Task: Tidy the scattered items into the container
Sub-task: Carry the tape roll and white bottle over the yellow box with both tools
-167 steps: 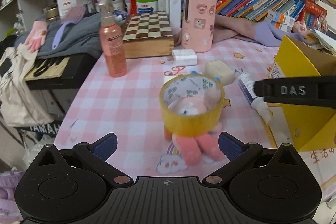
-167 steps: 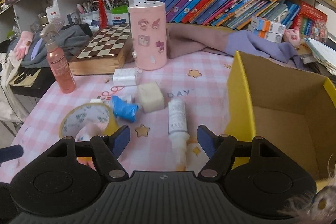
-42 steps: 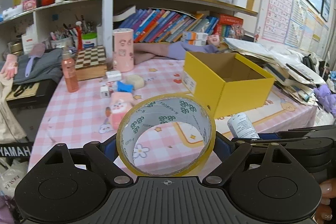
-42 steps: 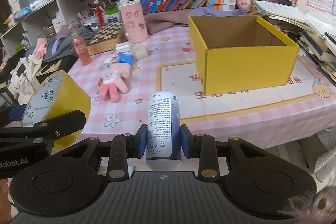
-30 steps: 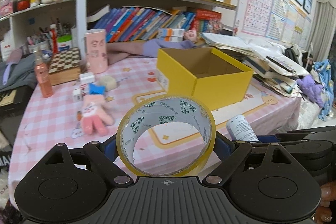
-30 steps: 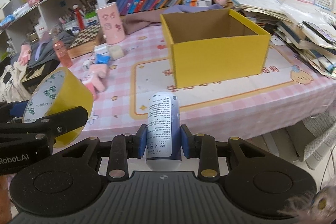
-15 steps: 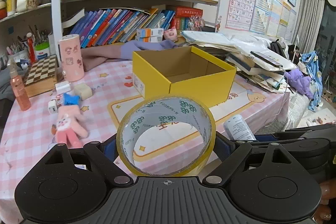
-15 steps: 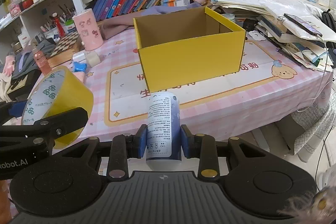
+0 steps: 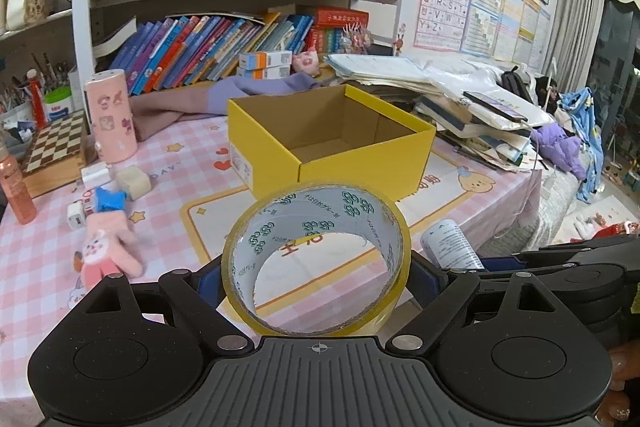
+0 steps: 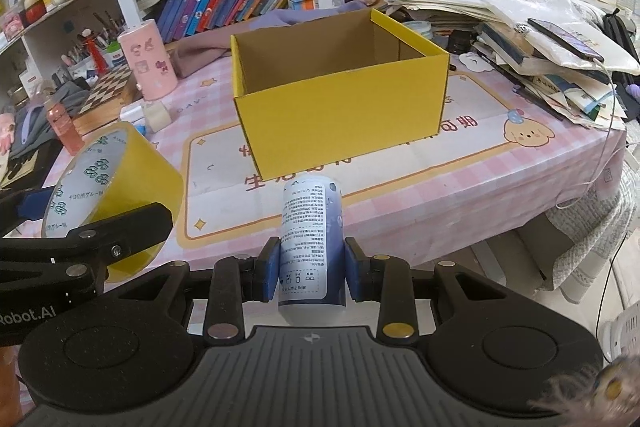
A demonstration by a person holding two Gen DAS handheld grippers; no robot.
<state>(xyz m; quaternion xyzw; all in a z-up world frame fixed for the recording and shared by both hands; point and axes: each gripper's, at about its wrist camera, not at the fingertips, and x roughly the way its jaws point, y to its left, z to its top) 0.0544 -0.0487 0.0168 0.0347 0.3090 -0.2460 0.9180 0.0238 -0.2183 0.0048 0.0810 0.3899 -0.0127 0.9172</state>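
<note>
In the left wrist view the left claw [image 9: 316, 277] stands wide, clamped across the light, stiff tape roll [image 9: 316, 259] short of the yellow box [image 9: 332, 143], with a soft pink glove [image 9: 106, 247] left on the counter [image 9: 192, 163], while the right wrist view alone shows the right claw [image 10: 312, 269] pinching narrow on the smooth, likely slippery bottle [image 10: 312, 239] at mid-body.

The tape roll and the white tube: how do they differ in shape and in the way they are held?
The tape roll is a wide, hollow yellow ring; the white tube is slim, solid-looking and covered with printed text. The left gripper holds the tape roll with jaws spread wide; the right gripper holds the white tube with jaws nearly together. Both are clamped above the table edge, in front of the yellow box, not yet inside it.
</note>
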